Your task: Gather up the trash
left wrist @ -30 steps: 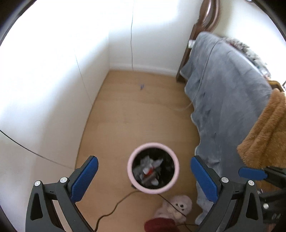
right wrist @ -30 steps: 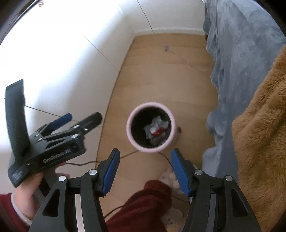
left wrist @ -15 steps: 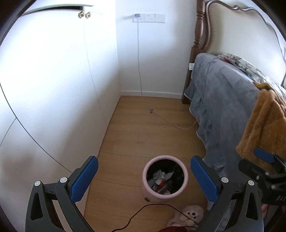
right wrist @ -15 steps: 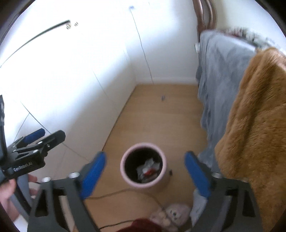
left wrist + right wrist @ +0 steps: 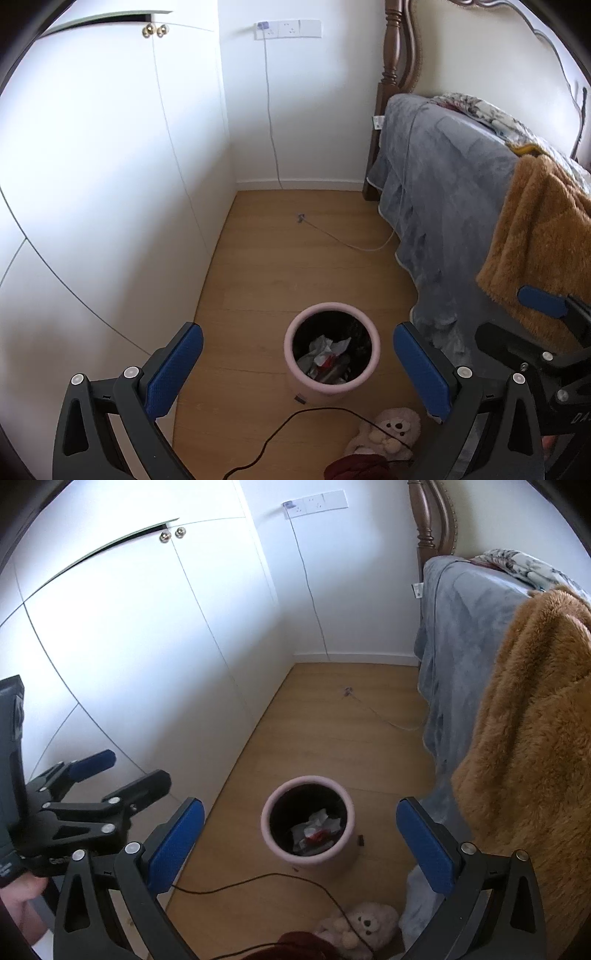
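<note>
Both tongs held high over the floor, spread wide, nothing between the pads. Left gripper [image 5: 297,369] and right gripper [image 5: 300,845] both look down at the pink bin [image 5: 331,352], likely a stand-off pose with no pickup underway. Crumpled trash [image 5: 325,354] sits inside the bin, bin upright on the wood floor [image 5: 314,266] between wardrobe [image 5: 110,184] and bed blanket [image 5: 436,192]. In each wrist view the bin lies between the two fingers but well below and apart from them. A plush toy [image 5: 388,432] and a black cable [image 5: 295,421] lie just beside the bin, nearer the person. No loose litter clearly visible, so the task looks close to done.
</note>
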`<state>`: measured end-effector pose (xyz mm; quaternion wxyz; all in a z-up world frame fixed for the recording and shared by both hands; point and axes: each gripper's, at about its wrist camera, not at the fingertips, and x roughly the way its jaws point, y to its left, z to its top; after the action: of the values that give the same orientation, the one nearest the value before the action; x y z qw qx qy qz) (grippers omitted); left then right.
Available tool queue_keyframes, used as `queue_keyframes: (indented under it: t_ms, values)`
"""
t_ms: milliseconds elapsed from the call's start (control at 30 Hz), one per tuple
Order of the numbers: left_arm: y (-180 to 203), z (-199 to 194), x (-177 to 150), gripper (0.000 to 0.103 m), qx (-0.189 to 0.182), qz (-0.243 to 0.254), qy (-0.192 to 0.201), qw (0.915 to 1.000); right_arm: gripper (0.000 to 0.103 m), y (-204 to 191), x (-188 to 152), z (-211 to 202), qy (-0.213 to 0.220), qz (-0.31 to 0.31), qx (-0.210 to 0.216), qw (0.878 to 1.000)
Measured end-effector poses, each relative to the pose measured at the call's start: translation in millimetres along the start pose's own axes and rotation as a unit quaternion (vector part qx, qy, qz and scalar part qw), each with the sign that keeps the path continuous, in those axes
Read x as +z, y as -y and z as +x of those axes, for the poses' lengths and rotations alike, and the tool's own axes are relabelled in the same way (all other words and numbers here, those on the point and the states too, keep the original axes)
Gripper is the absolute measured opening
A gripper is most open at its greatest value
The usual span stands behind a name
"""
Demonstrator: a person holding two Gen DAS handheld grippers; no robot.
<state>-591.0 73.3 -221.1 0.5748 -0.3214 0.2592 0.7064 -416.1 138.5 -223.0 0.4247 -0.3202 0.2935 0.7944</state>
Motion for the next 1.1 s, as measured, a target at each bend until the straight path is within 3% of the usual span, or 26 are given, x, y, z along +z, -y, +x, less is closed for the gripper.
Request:
queue_keyframes:
  t_ms: [500, 1100]
  values:
    - [10.3, 16.5, -7.0, 0.103, 0.009, 0.037, -0.02, 0.9991, 0.103, 5.1, -10.0, 5.5, -0.026, -0.01, -0.005, 1.0]
    - [13.8, 19.2, -0.7, 0.103, -0.009, 0.046, -0.001, 0.9989, 0.103, 12.7, -12.5, 2.7, -0.046, -0.041, -0.016, 0.998]
